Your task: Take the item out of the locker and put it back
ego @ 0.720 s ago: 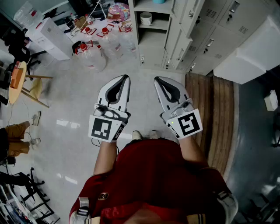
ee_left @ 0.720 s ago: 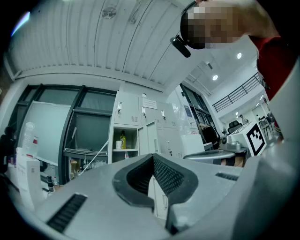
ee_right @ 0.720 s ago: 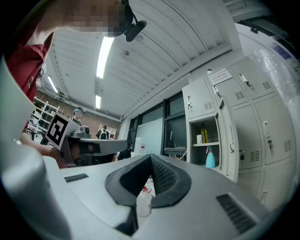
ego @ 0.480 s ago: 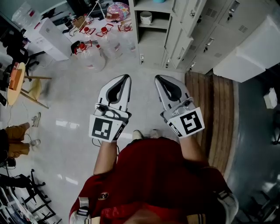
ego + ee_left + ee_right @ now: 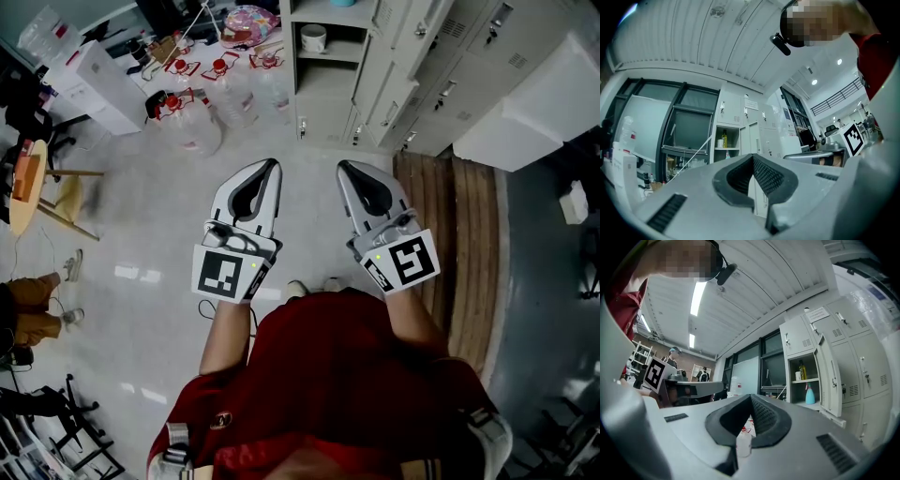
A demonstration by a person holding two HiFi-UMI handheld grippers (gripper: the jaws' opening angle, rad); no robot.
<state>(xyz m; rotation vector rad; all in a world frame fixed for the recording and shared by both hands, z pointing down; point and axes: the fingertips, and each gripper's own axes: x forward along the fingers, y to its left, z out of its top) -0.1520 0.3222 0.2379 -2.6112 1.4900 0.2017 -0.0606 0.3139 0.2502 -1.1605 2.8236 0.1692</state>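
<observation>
The open locker (image 5: 323,56) stands at the top of the head view, its door (image 5: 386,89) swung to the right, and a white cup (image 5: 313,37) sits on its shelf. In the right gripper view the locker (image 5: 806,380) holds a yellow bottle (image 5: 802,370) on the shelf and a blue spray bottle (image 5: 810,394) below it. The left gripper view shows the yellow bottle (image 5: 724,139) on that shelf. My left gripper (image 5: 272,166) and right gripper (image 5: 344,168) are side by side over the floor, well short of the locker. Both are shut and hold nothing.
Several clear water jugs (image 5: 202,127) with red caps stand on the floor left of the locker. A wooden slatted platform (image 5: 455,244) lies at the right under a white box (image 5: 525,108). A round stool (image 5: 28,183) and a seated person's legs (image 5: 28,300) are at the far left.
The right gripper has drifted slightly to the right. The left gripper stays where it was, and both stay shut.
</observation>
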